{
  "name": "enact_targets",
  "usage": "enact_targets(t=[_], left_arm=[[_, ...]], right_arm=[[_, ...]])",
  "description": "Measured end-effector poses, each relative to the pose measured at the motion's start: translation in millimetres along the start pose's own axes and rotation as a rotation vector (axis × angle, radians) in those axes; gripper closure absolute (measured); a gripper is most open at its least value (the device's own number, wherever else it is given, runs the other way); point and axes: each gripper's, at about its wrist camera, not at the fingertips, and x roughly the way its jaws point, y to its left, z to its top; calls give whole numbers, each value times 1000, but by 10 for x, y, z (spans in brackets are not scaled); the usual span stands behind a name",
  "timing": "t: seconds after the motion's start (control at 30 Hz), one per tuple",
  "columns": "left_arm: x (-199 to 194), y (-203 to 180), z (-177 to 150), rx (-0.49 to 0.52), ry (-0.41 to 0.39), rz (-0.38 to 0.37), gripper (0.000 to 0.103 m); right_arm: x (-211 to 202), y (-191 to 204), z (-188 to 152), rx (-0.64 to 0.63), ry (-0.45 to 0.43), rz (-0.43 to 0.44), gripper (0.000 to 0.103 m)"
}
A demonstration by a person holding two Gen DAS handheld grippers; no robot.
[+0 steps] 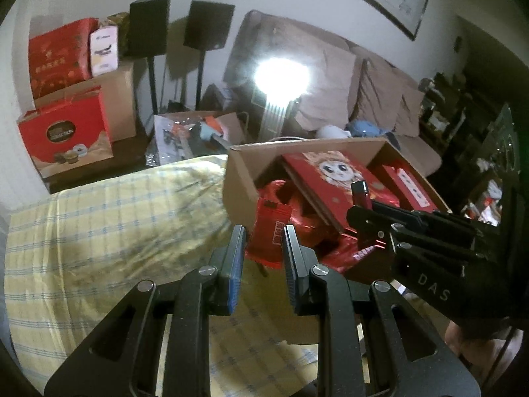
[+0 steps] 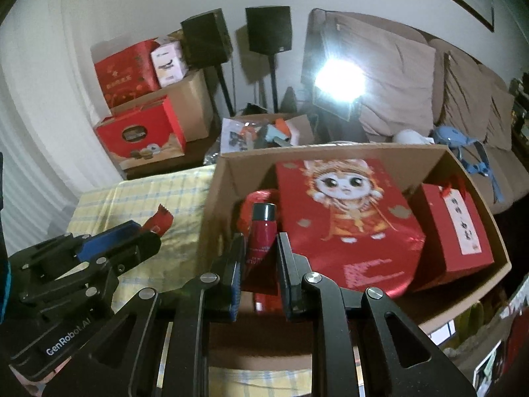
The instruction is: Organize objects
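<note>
Living room, dim, one harsh lamp (image 2: 340, 81) glaring from the far side beside the sofa (image 2: 446, 76). The desk (image 1: 99, 225) wears a yellow checked cloth; an open cardboard box (image 2: 211, 205) sits on its right part, already packed with a big red cat-print bag (image 2: 347, 218), a smaller red gift bag (image 2: 459, 228) at the far right, and crumpled red foil to the left.

My right tool (image 2: 259, 248) is clamped on a slim red bottle (image 2: 261, 231) with a dark cap, held upright over the box's near-left corner. My left tool (image 1: 264, 241) grips a red snack packet (image 1: 269, 228) by its lower part, just left of the box's near wall, above the cloth.

Risks, as I judge them:
- Bottle is tall and narrow; let go upright onto soft foil and it likely topples, perhaps against the cat-print bag.
- Box is crowded. Free space is only that left corner, and both items aim there. My two tools sit close together; they could knock each other.
- Packet is limp and pinched low; its top may flop and snag the box wall.
- Glare washes out the far wall of the box; depth is hard to read.
</note>
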Motion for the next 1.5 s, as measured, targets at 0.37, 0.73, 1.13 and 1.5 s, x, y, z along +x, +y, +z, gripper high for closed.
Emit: enact_targets(t=[0.37,0.73,1.13,1.5], left_arm=[[41,-372,-56,28,9,-18,82],[169,-559,-131,37,34,-30,82],[324,-553,-166,15,82,-41,75],[41,-358,-178,11,8,22,43]], right_arm=[[-95,-221,-136,18,-2,-15,85],[-110,-396,-267,27,10,-28,85],[15,-502,-338,73,42,26,82],[-120,-466,-385,66,-19,6,70]])
